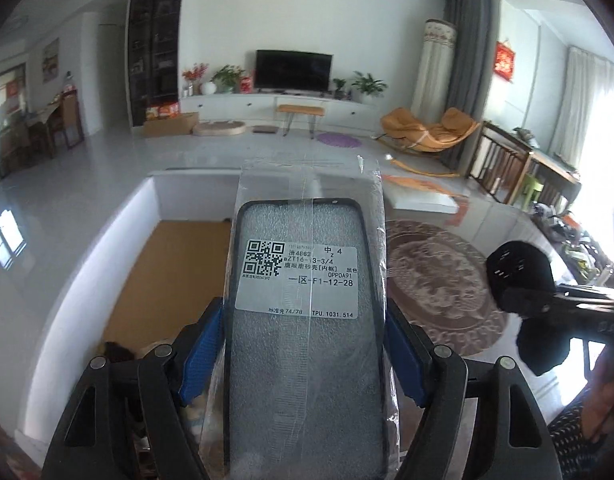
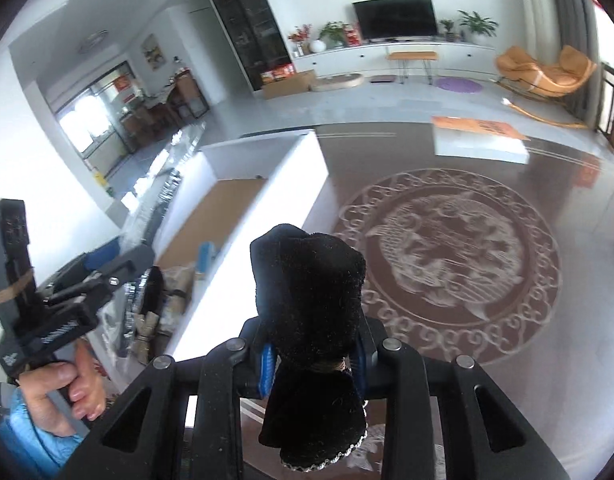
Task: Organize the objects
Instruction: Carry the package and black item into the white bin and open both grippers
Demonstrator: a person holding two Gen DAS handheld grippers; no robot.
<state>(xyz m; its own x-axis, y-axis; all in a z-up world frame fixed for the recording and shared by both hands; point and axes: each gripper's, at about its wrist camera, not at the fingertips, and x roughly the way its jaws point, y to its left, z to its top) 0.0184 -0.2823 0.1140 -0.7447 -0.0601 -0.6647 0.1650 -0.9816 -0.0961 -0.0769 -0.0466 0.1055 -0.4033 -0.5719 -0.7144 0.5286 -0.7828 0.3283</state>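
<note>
- phone case point(image 1: 303, 320) in clear sleeve, clamped between the blue pads point(image 1: 201, 350) of the left gripper point(image 1: 303, 354); jaws closed on its two long edges, near the lower half.
- long axis of the case runs straight forward along the fingers, top end away from the camera, label side up.
- white box point(image 1: 147, 216) with cardboard-brown floor sits directly beneath and ahead of the case; its near end holds a loose jumble of small goods, too blurred to name.
- judgement: the left gripper is the nearer one to the box opening; lowering the case would bring it into the box, long axis about in line with the box's long side.
- black velvet pouch point(image 2: 311, 304) pinched at its tied neck by the right gripper point(image 2: 313, 364); jaws shut on it, pouch standing upright out of the fingers.
- right gripper hangs over the dark tabletop with the round fish medallion point(image 2: 447, 264), just right of the box wall point(image 2: 267, 216); box lies to its left.
- in the right wrist view the person's left hand point(image 2: 63, 390) shows on its handle, over the box's near end.
- writing on the case label point(image 1: 299, 278): qr code, "中 4", "oppoa91", "一区-f1-12-28", "tpu. 1031. 514", "74778"; other lines too small to be sure of.
- red hanging point(image 1: 505, 60) by the window carries no writing i can read.
</note>
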